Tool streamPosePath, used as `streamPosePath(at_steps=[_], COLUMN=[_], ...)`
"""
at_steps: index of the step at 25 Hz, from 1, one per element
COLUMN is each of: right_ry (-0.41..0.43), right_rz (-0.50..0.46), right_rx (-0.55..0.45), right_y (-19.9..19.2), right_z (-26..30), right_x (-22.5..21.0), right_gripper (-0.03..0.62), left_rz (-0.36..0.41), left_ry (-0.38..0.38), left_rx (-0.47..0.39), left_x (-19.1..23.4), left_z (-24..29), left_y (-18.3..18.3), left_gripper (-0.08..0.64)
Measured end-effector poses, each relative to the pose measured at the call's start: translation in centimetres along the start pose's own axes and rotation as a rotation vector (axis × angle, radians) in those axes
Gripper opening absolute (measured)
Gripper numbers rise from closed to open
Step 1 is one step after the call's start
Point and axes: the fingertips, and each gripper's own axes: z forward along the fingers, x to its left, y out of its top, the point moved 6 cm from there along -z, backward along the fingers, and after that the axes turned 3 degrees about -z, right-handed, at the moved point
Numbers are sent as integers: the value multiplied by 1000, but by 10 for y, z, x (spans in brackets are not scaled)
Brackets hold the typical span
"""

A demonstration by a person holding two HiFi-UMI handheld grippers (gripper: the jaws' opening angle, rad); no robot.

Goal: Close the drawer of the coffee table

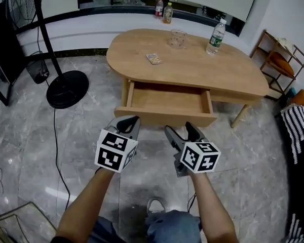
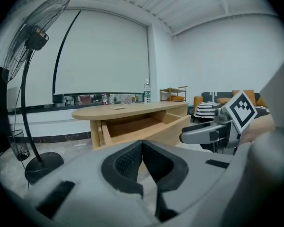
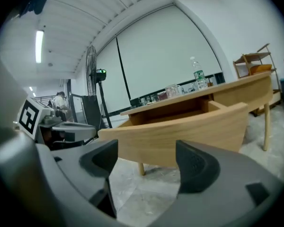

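Note:
The oval wooden coffee table [image 1: 192,67] stands ahead of me with its drawer [image 1: 164,116] pulled out toward me and nothing showing inside it. My left gripper [image 1: 127,121] hovers just in front of the drawer's left end with its pads [image 2: 132,160] together and nothing between them. My right gripper [image 1: 180,129] hangs before the drawer's right half, apart from it, jaws open and empty. In the right gripper view [image 3: 146,160] the curved drawer front [image 3: 180,131] fills the space just beyond the jaws. The left gripper view shows the open drawer [image 2: 146,126] from its left side.
On the tabletop stand a water bottle [image 1: 216,37], a glass [image 1: 178,38] and a small packet [image 1: 153,58]. A floor fan's round base [image 1: 67,88] and its cable lie at the left. A wooden rack [image 1: 278,59] and striped fabric [image 1: 299,125] sit at the right.

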Motion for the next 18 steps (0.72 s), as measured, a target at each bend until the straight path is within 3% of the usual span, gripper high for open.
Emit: streamPosePath(at_steps=[8, 14, 18], right_ry=[39, 62, 88], right_rz=[252, 503, 613], right_rx=[-52, -136, -209], right_y=[-42, -64, -65], right_z=[15, 30, 44], right_x=[-30, -53, -63], right_gripper=[399, 459, 500], left_rz=[19, 33, 41], left_ry=[5, -7, 2], left_rx=[8, 28, 37], left_x=[-4, -8, -7], left_z=[14, 24, 28], left_y=[-12, -18, -19], left_gripper=[3, 3, 3])
